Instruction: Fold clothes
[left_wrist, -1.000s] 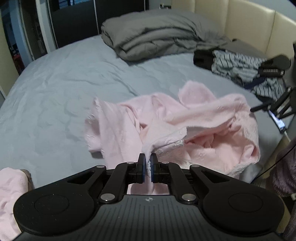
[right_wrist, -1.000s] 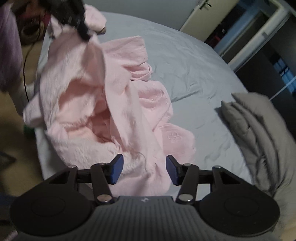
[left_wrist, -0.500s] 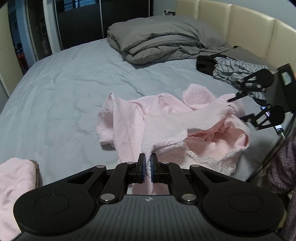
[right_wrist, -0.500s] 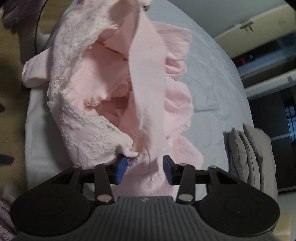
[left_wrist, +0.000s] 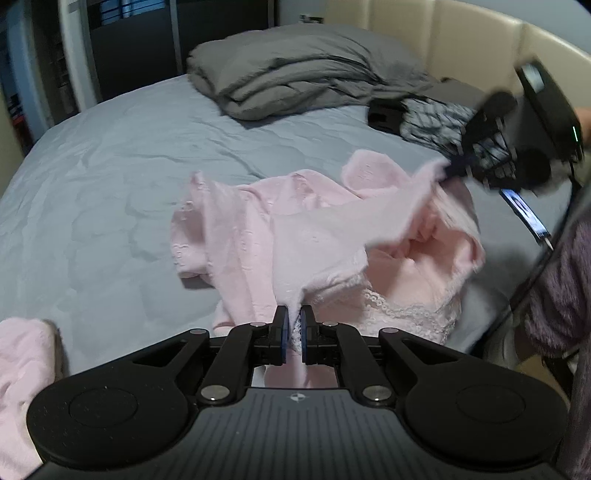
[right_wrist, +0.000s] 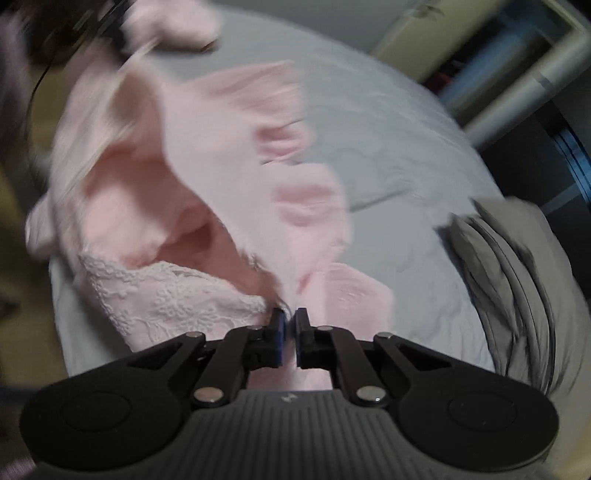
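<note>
Both tongs grip one garment above the grey-sheeted bed. The left tongs are closed to a narrow slit on a pale edge of the soft pink fleece garment with white lace trim. The right tongs are likewise nearly shut, with a pinch of the same pink cloth caught between their blue pads. Between the two grips a band of fabric is stretched; the rest of the garment lies crumpled near the bed's side edge, its lace hem close to the drop.

Risks, as judged from here:
- The right-wrist view is heavily smeared, which suggests quick motion. A thin pinch could slip under a sharp tug.
- The hold appears to be on an inner flap rather than a true corner, so spreading may twist the garment instead of flattening it.
- The hanging bulk could slide off the bed edge.
- A phone and a striped dark garment lie near and might be swept along.
</note>
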